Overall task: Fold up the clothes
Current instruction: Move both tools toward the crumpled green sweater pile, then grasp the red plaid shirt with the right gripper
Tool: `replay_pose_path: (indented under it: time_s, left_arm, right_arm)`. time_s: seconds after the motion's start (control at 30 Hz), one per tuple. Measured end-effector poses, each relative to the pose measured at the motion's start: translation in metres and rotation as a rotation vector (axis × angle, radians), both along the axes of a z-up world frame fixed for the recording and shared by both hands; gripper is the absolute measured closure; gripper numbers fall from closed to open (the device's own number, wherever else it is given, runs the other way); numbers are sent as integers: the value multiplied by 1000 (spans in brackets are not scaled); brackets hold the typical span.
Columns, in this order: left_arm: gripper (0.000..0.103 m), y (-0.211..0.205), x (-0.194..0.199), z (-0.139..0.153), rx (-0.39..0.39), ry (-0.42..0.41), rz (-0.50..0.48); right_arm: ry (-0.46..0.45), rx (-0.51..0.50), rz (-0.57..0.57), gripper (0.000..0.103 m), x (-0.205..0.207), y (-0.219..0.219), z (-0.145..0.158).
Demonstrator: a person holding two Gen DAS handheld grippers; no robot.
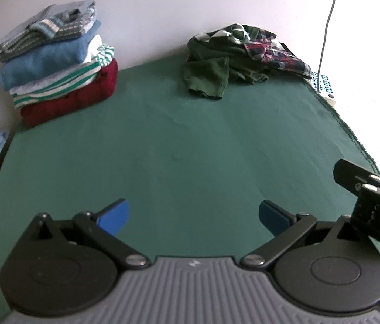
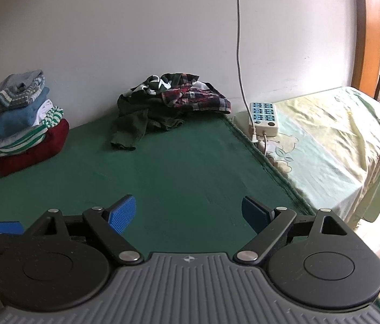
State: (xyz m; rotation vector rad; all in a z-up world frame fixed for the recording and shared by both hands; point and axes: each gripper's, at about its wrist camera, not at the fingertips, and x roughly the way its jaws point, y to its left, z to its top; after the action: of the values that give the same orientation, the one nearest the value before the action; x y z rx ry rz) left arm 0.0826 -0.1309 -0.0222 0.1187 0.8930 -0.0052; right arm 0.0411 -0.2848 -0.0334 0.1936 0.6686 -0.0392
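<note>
Left claw (image 1: 194, 216): blue-padded jaws spread wide, holding nothing, hovering over the dark green cloth-covered surface (image 1: 179, 156).
Right claw (image 2: 188, 213): jaws likewise wide apart and empty, just beside the left one.
Folded stack of clothes (image 1: 55, 62): far left against the wall, red garment at the bottom.
Crumpled pile of green and plaid clothes (image 1: 241, 56): far edge, right of centre.
White power strip with blue sockets (image 2: 263, 118): right of the pile, on the pale yellow bedsheet (image 2: 338, 140).
</note>
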Motion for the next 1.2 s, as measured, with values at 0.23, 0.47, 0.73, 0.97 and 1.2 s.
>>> replay_pose_path:
  time_s: [0.23,0.47,0.73,0.97,1.2]
  left_arm:
    - [1,10,54,11,31,-67,-89]
    - [1,-3,148,1,117,-109,-188]
    - [4,-30,226,-48,136,-17,-121]
    - [14,-32,267,-76,99,56,-20]
    - [31,-25,281,-78,-5,44,-35]
  right_arm:
    - [14,-29,134,15,71,-9,0]
    - [0,-140,219,16,195,-34,-8]
    - [-39,-229,318,21,271,-43,-33]
    - [-51,-67,317,23,312,-35,-44]
    - [-30,-33,302,48,335,-34,-75]
